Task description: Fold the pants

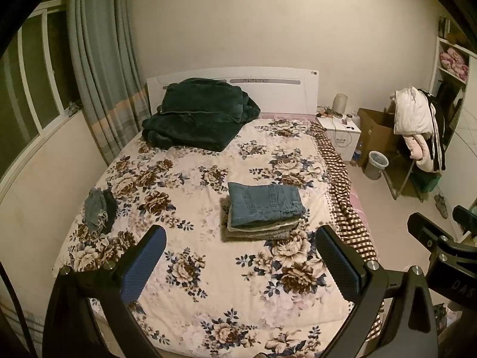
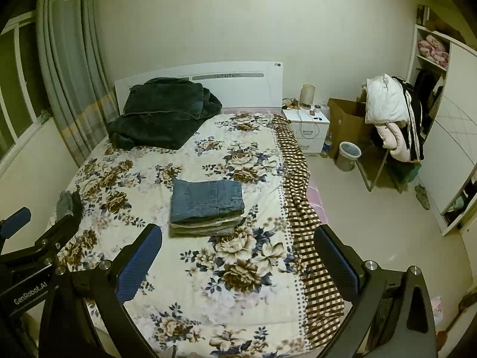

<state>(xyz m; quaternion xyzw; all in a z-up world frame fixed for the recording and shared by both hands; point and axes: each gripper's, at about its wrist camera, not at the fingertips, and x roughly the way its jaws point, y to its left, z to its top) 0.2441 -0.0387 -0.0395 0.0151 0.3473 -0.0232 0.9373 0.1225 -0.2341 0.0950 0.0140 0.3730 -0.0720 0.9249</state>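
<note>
Nearest, left claw (image 1: 240, 261) & right claw (image 2: 237, 258) are held spread wide above the foot of the floral bed (image 1: 208, 298), nothing gripped. Just beyond them folded jeans (image 1: 265, 204) are seen atop a stack of folded garments (image 1: 256, 229), mid-bed. Left of the stack, near the bed edge, a small crumpled denim piece (image 1: 97, 210) lies unfolded, prob. what's left. Farther, by the headboard, a dark blanket (image 1: 199, 113).

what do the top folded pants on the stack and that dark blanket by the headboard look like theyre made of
The top folded pants look like blue denim: matte, faded weave, visible stitched seams and a pocket edge. The dark blanket looks like plush fleece or velvet-like fabric, judging by its soft sheen and thick, rounded folds; the exact fiber cannot be told.
</note>
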